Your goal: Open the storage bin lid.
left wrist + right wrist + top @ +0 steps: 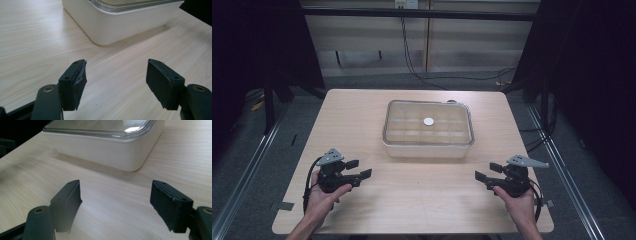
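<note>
A white rectangular box (428,148) with a clear lid (428,123) sits at the middle of the wooden table (412,195); a small white round knob (428,121) lies at the lid's centre. My left gripper (359,168) rests near the front left, held by a hand, jaws open and empty, pointing toward the box. My right gripper (489,171) rests at the front right, also open and empty. The box's corner (105,27) stands beyond the left gripper (116,80). Past the right gripper (116,202), the box's front wall (107,150) is near.
The table's front edge (412,231) runs just behind both hands. Dark floor and metal rails (257,150) flank the table. Cables (412,60) trail on the floor beyond the far edge. Bare wood lies between the grippers and the box.
</note>
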`<state>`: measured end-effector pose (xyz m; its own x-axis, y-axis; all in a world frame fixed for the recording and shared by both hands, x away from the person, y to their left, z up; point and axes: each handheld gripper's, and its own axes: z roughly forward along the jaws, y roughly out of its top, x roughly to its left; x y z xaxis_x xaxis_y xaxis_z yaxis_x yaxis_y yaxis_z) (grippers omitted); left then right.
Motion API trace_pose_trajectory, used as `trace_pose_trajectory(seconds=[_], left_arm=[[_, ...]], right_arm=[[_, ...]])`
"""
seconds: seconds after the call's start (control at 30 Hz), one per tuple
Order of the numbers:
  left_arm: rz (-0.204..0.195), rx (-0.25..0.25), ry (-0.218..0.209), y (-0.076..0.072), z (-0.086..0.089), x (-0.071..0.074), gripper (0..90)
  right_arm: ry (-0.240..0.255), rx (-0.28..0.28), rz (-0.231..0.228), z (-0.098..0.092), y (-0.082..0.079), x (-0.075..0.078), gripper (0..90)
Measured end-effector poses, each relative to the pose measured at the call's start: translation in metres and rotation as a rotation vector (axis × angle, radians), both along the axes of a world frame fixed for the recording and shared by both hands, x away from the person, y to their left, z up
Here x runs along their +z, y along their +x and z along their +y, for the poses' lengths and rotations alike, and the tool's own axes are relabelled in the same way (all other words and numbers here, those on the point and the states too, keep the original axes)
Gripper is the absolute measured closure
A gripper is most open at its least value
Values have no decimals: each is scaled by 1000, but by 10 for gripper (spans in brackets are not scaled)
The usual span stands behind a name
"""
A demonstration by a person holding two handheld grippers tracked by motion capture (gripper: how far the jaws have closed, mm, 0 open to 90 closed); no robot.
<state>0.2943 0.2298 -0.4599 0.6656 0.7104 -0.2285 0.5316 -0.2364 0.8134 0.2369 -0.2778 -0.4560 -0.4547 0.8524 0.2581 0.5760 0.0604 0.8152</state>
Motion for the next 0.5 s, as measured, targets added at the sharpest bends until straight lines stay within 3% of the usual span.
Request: trace_pose_trajectory(seconds=[0.1,0.2,0.27,0.4,0.47,0.5], left_arm=[[-3,-4,5,4,-1,4,314],[-8,7,-35,11,-1,7,342],[-9,6,-19,18,-3,9,328],[-25,7,-45,27,-5,9,320],[11,-10,-59,31,-7,6,314],[10,-8,-40,32,-9,4,318]], right_arm=[[-12,12,-2,3,5,4,235],[-18,18,0,4,12,7,228],[-22,24,0,5,18,10,225],[-27,43,-12,9,23,14,223],[-36,60,-11,11,23,16,207],[-28,88,-16,11,24,17,209]])
